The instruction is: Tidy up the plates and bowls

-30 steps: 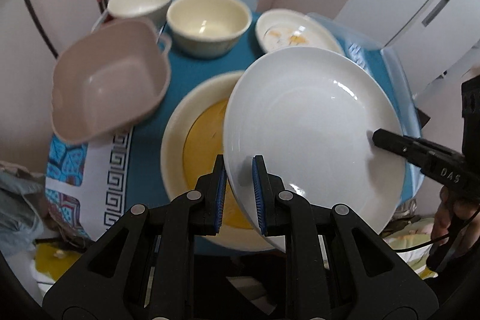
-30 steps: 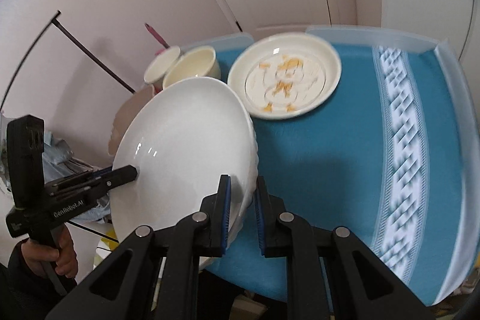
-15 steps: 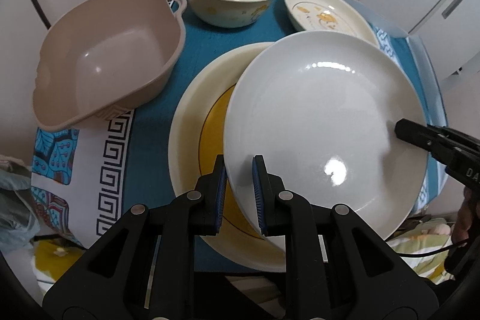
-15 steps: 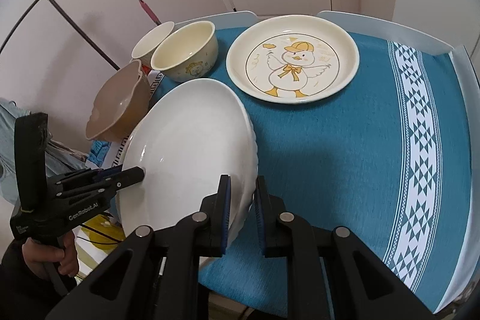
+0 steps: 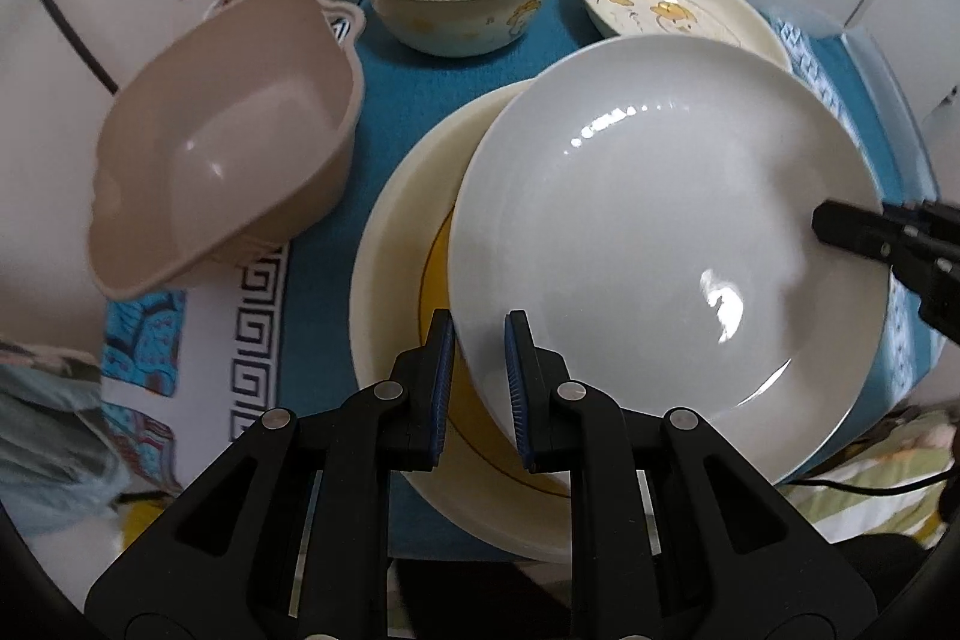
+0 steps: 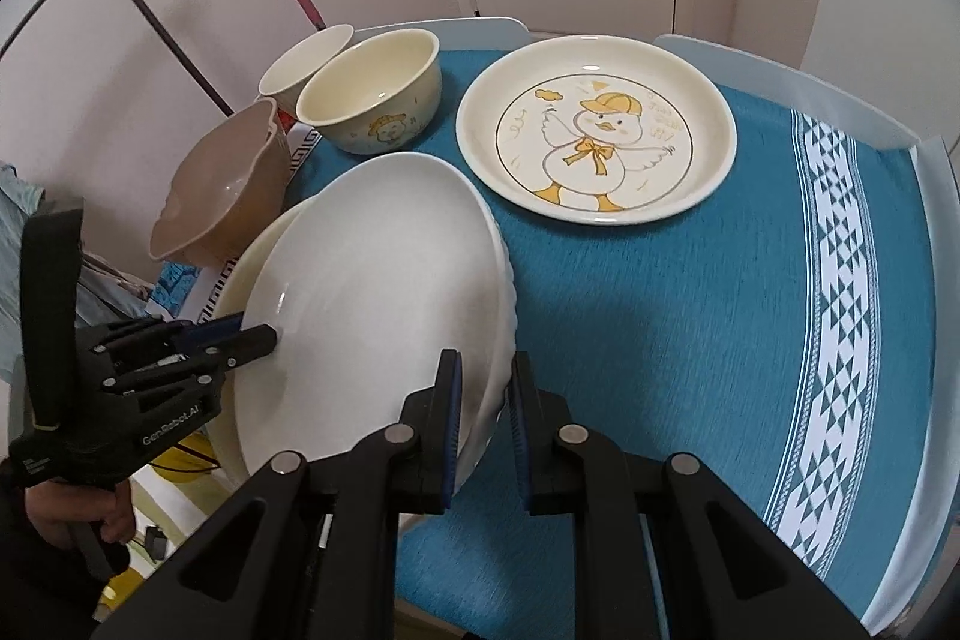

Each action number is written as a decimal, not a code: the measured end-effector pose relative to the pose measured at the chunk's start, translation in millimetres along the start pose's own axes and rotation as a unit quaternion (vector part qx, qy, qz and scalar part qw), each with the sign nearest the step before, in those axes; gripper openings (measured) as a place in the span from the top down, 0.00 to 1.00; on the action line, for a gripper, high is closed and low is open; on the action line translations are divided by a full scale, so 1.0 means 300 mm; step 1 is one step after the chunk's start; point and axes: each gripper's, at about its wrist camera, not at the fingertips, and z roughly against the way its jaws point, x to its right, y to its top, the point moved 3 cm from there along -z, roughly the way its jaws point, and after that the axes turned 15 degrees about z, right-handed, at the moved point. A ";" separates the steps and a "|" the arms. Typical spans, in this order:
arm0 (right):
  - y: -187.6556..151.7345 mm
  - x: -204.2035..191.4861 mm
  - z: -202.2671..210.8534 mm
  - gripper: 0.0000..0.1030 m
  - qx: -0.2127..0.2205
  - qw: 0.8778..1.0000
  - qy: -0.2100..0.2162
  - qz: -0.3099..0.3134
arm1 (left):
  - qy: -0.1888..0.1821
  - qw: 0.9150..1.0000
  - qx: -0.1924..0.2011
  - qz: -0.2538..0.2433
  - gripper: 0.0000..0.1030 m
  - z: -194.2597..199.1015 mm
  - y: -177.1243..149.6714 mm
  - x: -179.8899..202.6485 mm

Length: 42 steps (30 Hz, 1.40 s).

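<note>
A plain white plate (image 5: 648, 232) is held at opposite rims by both grippers, just above a cream plate with a yellow centre (image 5: 396, 244). My left gripper (image 5: 478, 340) is shut on its near rim. My right gripper (image 6: 485, 376) is shut on the other rim; the white plate (image 6: 372, 292) tilts over the cream plate (image 6: 240, 274). A duck plate (image 6: 594, 130), a cream duck bowl (image 6: 372, 100), a smaller cream bowl (image 6: 306, 58) and a beige handled bowl (image 6: 222, 184) stand on the table.
The table has a teal cloth (image 6: 690, 310) with a white patterned band. Raised pale blue edges (image 6: 780, 82) border its far side. A wall and a white door are behind. The beige bowl (image 5: 222, 142) overhangs the left table edge.
Both grippers have lowered the white plate toward the cream plate and levelled it. The cameras have moved closer to the table.
</note>
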 end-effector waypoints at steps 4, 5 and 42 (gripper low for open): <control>0.011 -0.016 -0.017 0.86 -0.009 0.999 -0.023 0.029 | 0.029 0.999 0.018 -0.025 0.85 0.015 0.002 0.018; 0.011 -0.020 -0.022 0.86 -0.012 0.999 -0.028 0.035 | 0.038 0.999 0.022 -0.032 0.85 0.017 0.003 0.023; 0.054 0.038 0.218 0.86 0.082 0.996 -0.013 0.040 | 0.034 0.992 0.119 0.015 0.16 0.344 0.113 0.112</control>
